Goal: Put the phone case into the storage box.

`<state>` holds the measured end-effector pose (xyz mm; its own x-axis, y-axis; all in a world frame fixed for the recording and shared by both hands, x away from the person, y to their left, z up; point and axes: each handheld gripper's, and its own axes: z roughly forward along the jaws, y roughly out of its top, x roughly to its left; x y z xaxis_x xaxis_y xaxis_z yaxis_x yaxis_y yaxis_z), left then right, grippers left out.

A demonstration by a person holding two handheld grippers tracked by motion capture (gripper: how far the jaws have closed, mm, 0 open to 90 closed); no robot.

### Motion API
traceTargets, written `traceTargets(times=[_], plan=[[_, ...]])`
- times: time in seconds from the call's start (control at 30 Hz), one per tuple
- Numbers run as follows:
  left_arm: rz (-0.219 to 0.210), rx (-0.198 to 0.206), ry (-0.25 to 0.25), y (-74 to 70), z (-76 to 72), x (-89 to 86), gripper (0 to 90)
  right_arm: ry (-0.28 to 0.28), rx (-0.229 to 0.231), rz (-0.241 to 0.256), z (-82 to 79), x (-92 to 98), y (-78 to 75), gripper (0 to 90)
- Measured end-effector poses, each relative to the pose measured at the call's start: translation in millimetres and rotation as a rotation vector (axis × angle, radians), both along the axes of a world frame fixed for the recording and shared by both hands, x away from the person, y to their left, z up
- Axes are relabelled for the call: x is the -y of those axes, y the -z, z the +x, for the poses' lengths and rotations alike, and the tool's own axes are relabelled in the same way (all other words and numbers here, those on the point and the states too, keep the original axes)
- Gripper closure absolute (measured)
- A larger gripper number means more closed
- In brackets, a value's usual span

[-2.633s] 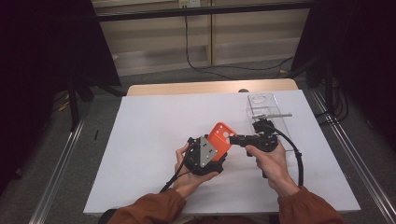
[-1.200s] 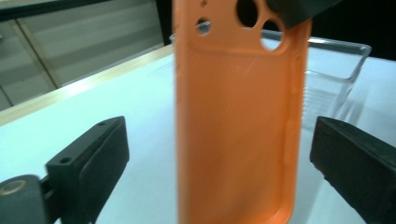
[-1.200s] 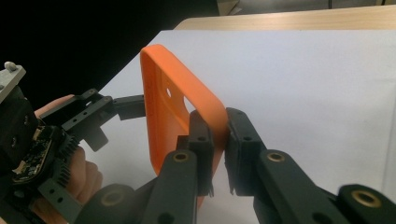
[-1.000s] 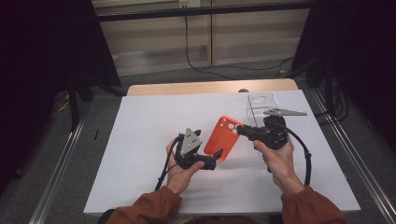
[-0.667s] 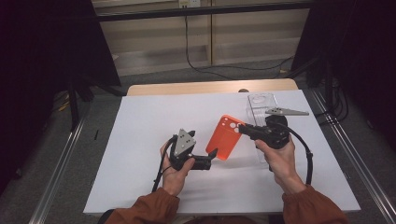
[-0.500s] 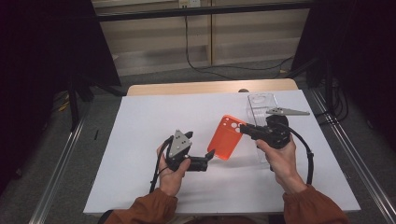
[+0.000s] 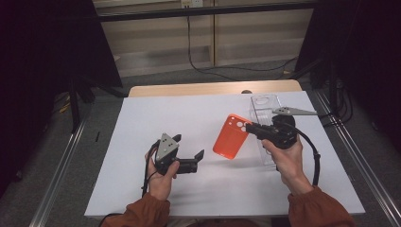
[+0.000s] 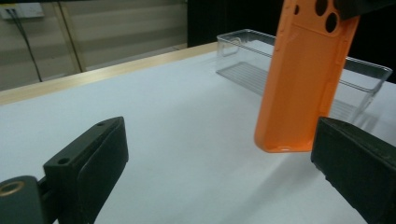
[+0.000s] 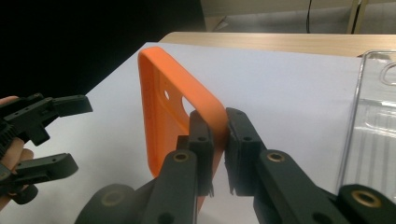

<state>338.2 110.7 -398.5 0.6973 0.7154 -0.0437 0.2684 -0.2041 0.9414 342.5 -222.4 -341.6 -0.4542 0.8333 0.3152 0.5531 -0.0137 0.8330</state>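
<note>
Phone case point(image 7: 231, 137), orange: thin shell, likely light and slightly flexible with smooth, slippery faces; best pinched on the rim near the camera cut-outs. Held upright above the white surface point(image 7: 142, 127), clamped at its upper edge by the right hand-held gripper point(image 9: 215, 135). Left hand-held gripper point(image 7: 197, 156): jaws spread, empty, just left of the case. Clear tray point(image 7: 263, 105) behind.

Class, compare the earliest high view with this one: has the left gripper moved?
Yes. The left gripper has drawn away from the orange phone case, leftward and toward the table's near edge, jaws open.
</note>
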Motion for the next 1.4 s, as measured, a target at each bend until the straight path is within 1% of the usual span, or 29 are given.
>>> traceTargets(times=[0.07, 0.2, 0.37, 0.43, 0.57, 0.63, 0.7, 0.77, 0.8, 0.87, 0.93, 1.1, 1.17, 1.2, 1.3, 1.4], plan=[[0.001, 0.006, 0.001, -0.4, 0.0, -4.9, 4.1, 0.003, 0.005, 0.002, -0.1, 1.7, -0.8, 81.8], [-0.017, 0.004, -0.029, -0.1, 0.9, -14.7, 4.1, 0.012, 0.015, -0.002, 0.1, 4.1, -1.6, 81.8], [-0.027, 0.022, -0.052, 0.2, 1.4, -25.6, 4.0, 0.017, 0.024, -0.011, 1.0, 6.3, -0.7, 81.8], [-0.034, 0.022, -0.056, 1.2, 1.6, -28.9, 4.0, 0.019, 0.029, -0.017, 1.4, 7.3, -0.5, 81.8], [-0.029, 0.021, -0.059, 2.9, 0.7, -34.9, 3.3, 0.026, 0.034, -0.021, 1.9, 9.4, -0.5, 81.9], [-0.041, 0.019, -0.067, 3.5, -0.3, -37.8, 3.3, 0.028, 0.038, -0.028, 2.0, 10.6, -0.9, 81.9], [-0.058, 0.024, -0.078, 3.6, -0.7, -41.2, 3.3, 0.03, 0.042, -0.028, 2.3, 11.5, -1.5, 81.8], [-0.066, 0.03, -0.083, 2.9, -1.2, -45.5, 3.3, 0.033, 0.046, -0.03, 2.6, 12.7, -2.0, 81.9], [-0.079, 0.029, -0.083, 2.4, -1.5, -47.4, 3.3, 0.032, 0.049, -0.033, 2.7, 13.2, -2.3, 81.9], [-0.078, 0.048, -0.094, 1.3, -2.7, -51.0, 3.4, 0.035, 0.055, -0.036, 2.7, 13.8, -3.2, 81.9], [-0.087, 0.05, -0.097, 0.7, -4.1, -53.4, 3.4, 0.037, 0.063, -0.036, 2.7, 14.4, -4.5, 81.9], [-0.089, 0.055, -0.099, 0.2, -9.3, -59.6, 3.6, 0.04, 0.078, -0.044, 2.5, 17.2, -6.8, 81.9], [-0.084, 0.074, -0.103, 0.1, -11.4, -62.7, 3.6, 0.044, 0.083, -0.044, 2.3, 18.6, -7.5, 81.9], [-0.086, 0.077, -0.097, 0.4, -12.0, -64.1, 3.7, 0.041, 0.089, -0.046, 2.4, 19.3, -7.7, 81.9], [-0.094, 0.061, -0.104, 1.8, -13.9, -66.3, 3.6, 0.047, 0.093, -0.048, 3.2, 21.8, -8.1, 81.9], [-0.08, 0.068, -0.111, 2.6, -15.7, -69.7, 3.6, 0.055, 0.096, -0.058, 4.5, 24.4, -8.7, 82.0]])
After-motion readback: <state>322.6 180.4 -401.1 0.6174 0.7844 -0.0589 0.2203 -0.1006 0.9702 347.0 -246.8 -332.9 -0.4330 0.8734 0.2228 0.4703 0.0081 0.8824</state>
